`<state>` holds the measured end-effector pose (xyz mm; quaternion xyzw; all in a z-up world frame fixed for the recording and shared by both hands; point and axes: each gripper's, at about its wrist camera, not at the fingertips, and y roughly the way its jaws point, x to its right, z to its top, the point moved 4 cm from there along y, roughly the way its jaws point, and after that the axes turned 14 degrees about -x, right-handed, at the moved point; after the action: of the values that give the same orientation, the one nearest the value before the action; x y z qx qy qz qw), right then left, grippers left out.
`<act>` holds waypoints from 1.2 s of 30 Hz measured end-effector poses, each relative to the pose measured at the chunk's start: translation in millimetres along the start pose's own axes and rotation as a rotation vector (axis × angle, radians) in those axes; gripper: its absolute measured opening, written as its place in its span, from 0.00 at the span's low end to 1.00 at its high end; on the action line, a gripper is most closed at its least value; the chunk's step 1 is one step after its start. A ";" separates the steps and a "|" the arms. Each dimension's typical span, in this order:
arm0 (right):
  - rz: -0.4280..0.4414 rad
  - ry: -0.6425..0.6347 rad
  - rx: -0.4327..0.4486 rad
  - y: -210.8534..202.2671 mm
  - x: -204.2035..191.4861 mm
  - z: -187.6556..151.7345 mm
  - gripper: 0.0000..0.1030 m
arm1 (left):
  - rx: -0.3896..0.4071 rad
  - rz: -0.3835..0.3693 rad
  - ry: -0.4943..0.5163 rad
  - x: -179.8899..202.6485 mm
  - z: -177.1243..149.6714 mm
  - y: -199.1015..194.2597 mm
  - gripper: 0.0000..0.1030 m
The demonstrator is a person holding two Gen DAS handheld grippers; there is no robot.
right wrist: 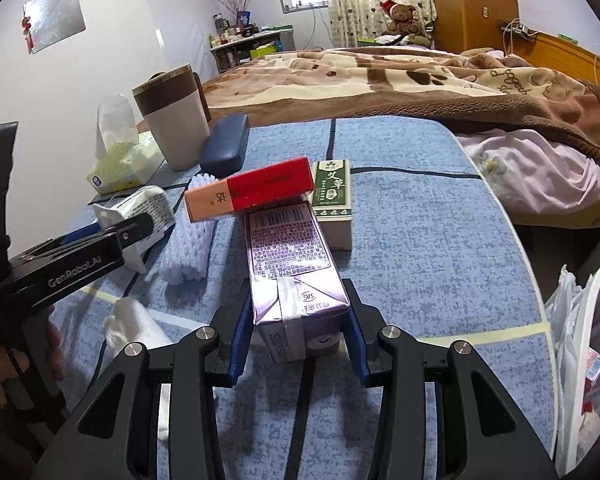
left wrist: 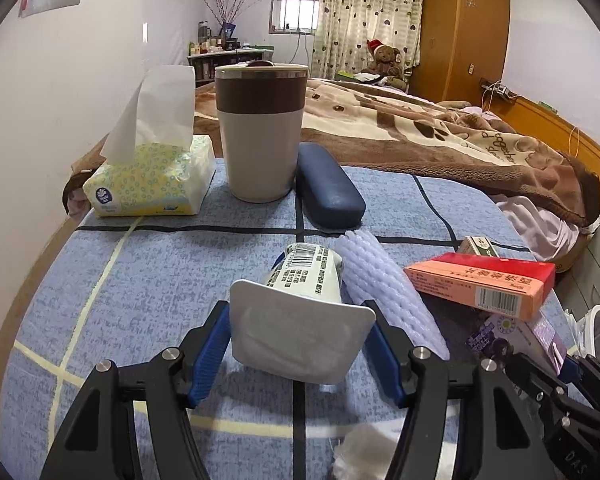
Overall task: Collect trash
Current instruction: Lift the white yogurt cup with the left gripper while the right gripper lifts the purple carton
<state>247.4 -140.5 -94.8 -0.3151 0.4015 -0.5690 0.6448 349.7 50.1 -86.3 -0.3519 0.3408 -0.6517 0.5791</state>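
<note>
Bedroom clutter is sitting behind a blue checked surface [right wrist: 420,240], with a bed [right wrist: 380,76] beyond it and a lined white bin [right wrist: 580,320] waiting at the near right edge. Both hands are working the pick-up step of collecting trash at once. The left tongs [left wrist: 302,344] are closing around a lying white cup [left wrist: 300,308], its square foil lid facing the camera; the blue pads are touching the lid's two edges, so I judge the cup gripped, though not yet lifted off the cloth. The right tongs [right wrist: 298,332] are clenching a purple carton [right wrist: 288,264] by its near end, pads pressing on both sides, while the carton is lying flat near the middle of the surface. A red box [right wrist: 252,192] is resting across the carton's far end and leaning on a white foam sleeve [right wrist: 188,240] to the left, with a green box [right wrist: 332,204] just beside the carton on the right. A crumpled tissue [right wrist: 132,324] is lying near, between the two tools. The mug [left wrist: 260,132], tissue pack [left wrist: 148,180] and blue case [left wrist: 328,188] at the far left look like keepers, not trash. Next, the carton needs drawing back or lifting gently so the red box is not dragged along or tipped, then carrying right and over the bin's rim before letting go. The cup is calling for a firm hold, since a grip on thin lid edges may slip, and a longer carry across to the bin.
</note>
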 end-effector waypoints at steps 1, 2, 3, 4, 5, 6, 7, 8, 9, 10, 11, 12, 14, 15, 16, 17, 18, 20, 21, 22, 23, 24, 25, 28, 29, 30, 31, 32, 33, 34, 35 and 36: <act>-0.001 0.004 -0.003 -0.8 1.3 -1.4 0.40 | 0.003 0.001 -0.001 -0.2 -1.7 -2.6 0.63; 0.007 0.008 -0.003 -2.0 2.5 -2.7 0.40 | 0.007 0.001 -0.005 -0.8 -3.7 -5.7 0.63; 0.016 0.011 -0.001 -3.6 3.4 -3.9 0.40 | 0.008 0.000 -0.008 -1.3 -5.6 -8.3 0.63; 0.022 0.012 0.001 -5.5 3.9 -4.9 0.40 | 0.012 -0.004 -0.011 -0.7 -8.2 -12.4 0.63; 0.023 0.009 0.005 -8.3 4.4 -6.4 0.39 | 0.017 -0.008 -0.013 0.2 -10.6 -16.3 0.63; 0.023 0.006 0.008 -11.0 5.1 -7.9 0.38 | 0.022 -0.011 -0.011 1.6 -13.2 -20.5 0.63; 0.022 0.006 0.010 -13.2 5.7 -9.3 0.38 | 0.030 -0.012 -0.007 3.9 -16.5 -25.8 0.63; 0.021 0.008 0.011 -16.2 6.7 -11.5 0.38 | 0.038 -0.012 -0.006 5.7 -19.3 -30.7 0.62; 0.019 0.008 0.013 -17.8 7.5 -13.0 0.38 | 0.041 -0.014 -0.005 7.6 -22.0 -35.3 0.62; 0.020 0.007 0.015 -19.5 7.9 -14.8 0.38 | 0.045 -0.018 -0.005 9.7 -24.8 -38.6 0.62; 0.023 0.005 0.016 -21.3 8.0 -17.2 0.38 | 0.051 -0.023 -0.005 11.7 -28.0 -43.3 0.61; 0.025 0.003 0.017 -23.0 8.5 -18.8 0.38 | 0.053 -0.027 -0.004 13.4 -30.8 -46.7 0.61; 0.027 0.004 0.021 -26.5 9.5 -21.9 0.38 | 0.052 -0.031 0.000 15.9 -38.0 -51.1 0.61; 0.028 0.006 0.024 -28.7 10.3 -23.6 0.38 | 0.052 -0.028 0.001 17.2 -41.1 -53.1 0.61; 0.029 0.009 0.029 -31.3 11.3 -24.9 0.38 | 0.052 -0.025 0.001 18.7 -45.0 -55.7 0.61; 0.030 0.011 0.036 -34.4 12.1 -26.4 0.38 | 0.053 -0.029 -0.001 20.0 -48.3 -58.7 0.61; 0.029 0.010 0.040 -37.0 13.0 -27.5 0.38 | 0.056 -0.033 0.001 21.9 -51.1 -62.1 0.60; 0.034 0.009 0.048 -41.2 14.2 -29.6 0.38 | 0.064 -0.032 0.009 25.5 -56.1 -68.8 0.60; 0.035 0.011 0.052 -43.3 15.0 -30.5 0.38 | 0.068 -0.031 0.016 28.3 -58.5 -72.8 0.60; 0.036 0.013 0.057 -45.8 16.4 -32.0 0.38 | 0.073 -0.031 0.021 31.6 -61.1 -77.3 0.60; 0.037 0.017 0.062 -48.6 18.0 -33.5 0.38 | 0.077 -0.033 0.024 34.0 -63.1 -80.8 0.60; 0.037 0.018 0.066 -50.6 18.9 -34.6 0.38 | 0.083 -0.036 0.030 37.8 -65.8 -85.9 0.60; 0.036 0.019 0.072 -53.4 20.7 -36.0 0.38 | 0.089 -0.038 0.035 40.5 -67.2 -89.7 0.60; 0.036 0.020 0.090 -62.6 25.1 -40.1 0.38 | 0.105 -0.042 0.049 49.9 -72.7 -102.0 0.58; 0.036 0.020 0.094 -65.6 26.6 -41.5 0.38 | 0.112 -0.048 0.056 52.8 -74.6 -105.8 0.50; 0.035 0.018 0.103 -69.8 28.4 -43.0 0.38 | 0.113 -0.055 0.067 57.8 -76.9 -110.2 0.48; 0.032 0.017 0.108 -71.9 29.0 -43.2 0.38 | 0.117 -0.060 0.075 61.1 -78.3 -113.2 0.48; 0.024 0.016 0.116 -75.2 30.4 -43.9 0.38 | 0.122 -0.063 0.085 65.0 -80.1 -116.0 0.48; 0.020 0.017 0.121 -77.8 31.9 -44.7 0.38 | 0.131 -0.062 0.093 68.9 -82.0 -118.5 0.48; 0.019 0.019 0.124 -79.0 32.6 -45.1 0.38 | 0.129 -0.063 0.097 71.2 -83.5 -118.6 0.48; 0.018 0.018 0.128 -80.6 33.7 -46.1 0.38 | 0.127 -0.066 0.094 72.5 -85.0 -118.5 0.48; 0.016 0.016 0.129 -81.7 33.7 -47.4 0.38 | 0.126 -0.073 0.085 71.4 -87.1 -118.1 0.48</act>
<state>167.5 -183.9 -52.3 -0.2652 0.3717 -0.5910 0.6650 208.7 -6.3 -26.4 -0.2988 0.3103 -0.7069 0.5610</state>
